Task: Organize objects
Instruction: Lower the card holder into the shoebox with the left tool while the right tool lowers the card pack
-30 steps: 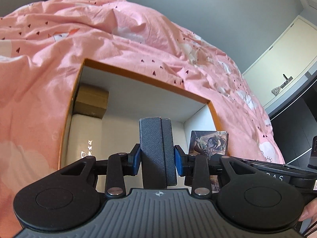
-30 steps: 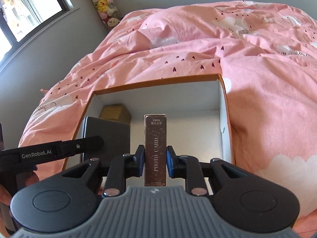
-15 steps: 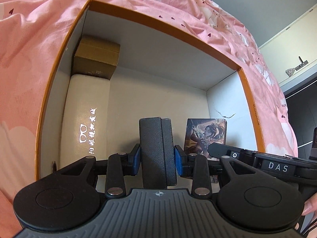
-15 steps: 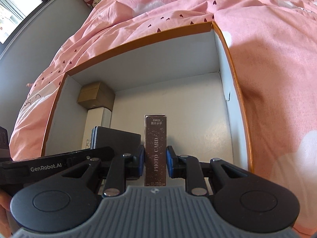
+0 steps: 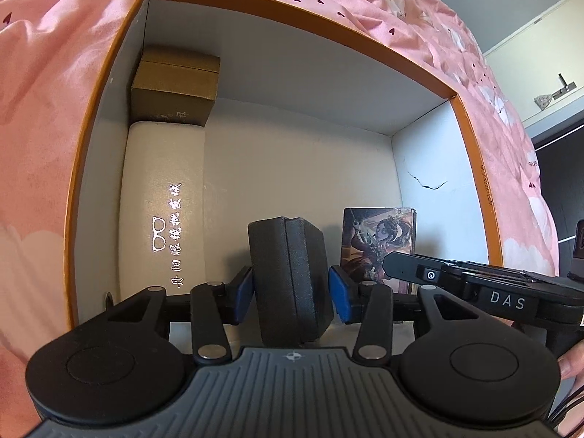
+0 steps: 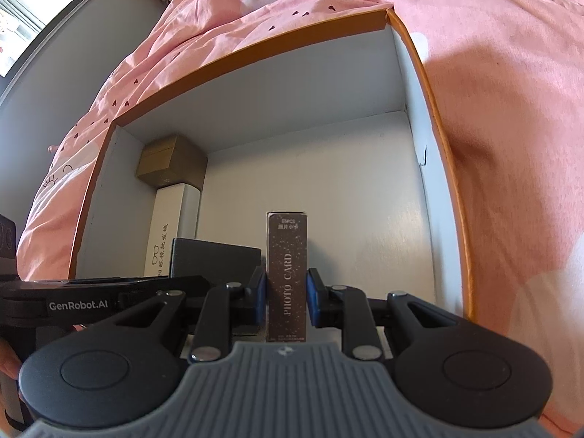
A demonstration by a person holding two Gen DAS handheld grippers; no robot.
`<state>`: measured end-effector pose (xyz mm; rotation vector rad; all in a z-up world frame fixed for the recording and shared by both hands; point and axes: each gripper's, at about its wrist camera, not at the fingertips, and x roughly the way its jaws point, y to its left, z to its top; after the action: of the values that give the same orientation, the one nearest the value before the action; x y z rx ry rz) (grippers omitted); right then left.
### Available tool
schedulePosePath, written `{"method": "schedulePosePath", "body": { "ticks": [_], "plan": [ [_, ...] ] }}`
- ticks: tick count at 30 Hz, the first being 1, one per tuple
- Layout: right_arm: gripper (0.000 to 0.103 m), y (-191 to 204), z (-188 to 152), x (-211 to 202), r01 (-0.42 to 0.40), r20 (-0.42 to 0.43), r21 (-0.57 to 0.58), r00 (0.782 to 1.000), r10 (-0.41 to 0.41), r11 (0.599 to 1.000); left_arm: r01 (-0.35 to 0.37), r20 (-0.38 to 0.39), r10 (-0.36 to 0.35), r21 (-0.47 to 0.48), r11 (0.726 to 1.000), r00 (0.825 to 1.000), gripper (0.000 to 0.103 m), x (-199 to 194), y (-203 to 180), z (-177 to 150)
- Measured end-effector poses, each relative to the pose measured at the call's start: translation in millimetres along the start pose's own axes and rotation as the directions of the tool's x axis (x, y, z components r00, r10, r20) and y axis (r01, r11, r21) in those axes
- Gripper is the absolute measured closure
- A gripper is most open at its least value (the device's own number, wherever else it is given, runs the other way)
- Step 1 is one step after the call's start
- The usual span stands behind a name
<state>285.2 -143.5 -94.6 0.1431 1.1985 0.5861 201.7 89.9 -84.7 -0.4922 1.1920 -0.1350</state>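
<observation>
**Left wrist view: jaws letting go of the case**

Left gripper (image 5: 292, 290) pitched down into the orange-rimmed white cardboard box (image 5: 471, 138); since a second ago its blue pads (image 5: 244, 294) are opening, gaps now beside the dark grey textured case (image 5: 290, 277) between them. Right gripper (image 6: 283, 297), also dipped lower, stays clamped on the brown "PHOTO CARD" box (image 6: 286, 273). Only the left view shows that box's illustrated face.

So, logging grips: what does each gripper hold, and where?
Right gripper clamps the photo card box by its wide faces; left gripper is opening, pads clear of the black case.
</observation>
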Motion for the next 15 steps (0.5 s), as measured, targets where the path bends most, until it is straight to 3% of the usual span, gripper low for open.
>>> {"method": "schedulePosePath", "body": {
  "ticks": [8, 15],
  "plan": [
    [0.079, -3, 0, 2, -0.015, -0.012, -0.003, 1.0, 0.015, 1.0, -0.1, 0.027, 0.098, 0.103, 0.99, 0.995, 0.049, -15, -13, 2],
    [0.079, 2, 1, 8, -0.009, -0.049, -0.037, 0.999, 0.007, 0.999, -0.198, 0.047, 0.192, 0.194, 0.961, 0.98, 0.06, -8, -24, 5]
  ]
}}
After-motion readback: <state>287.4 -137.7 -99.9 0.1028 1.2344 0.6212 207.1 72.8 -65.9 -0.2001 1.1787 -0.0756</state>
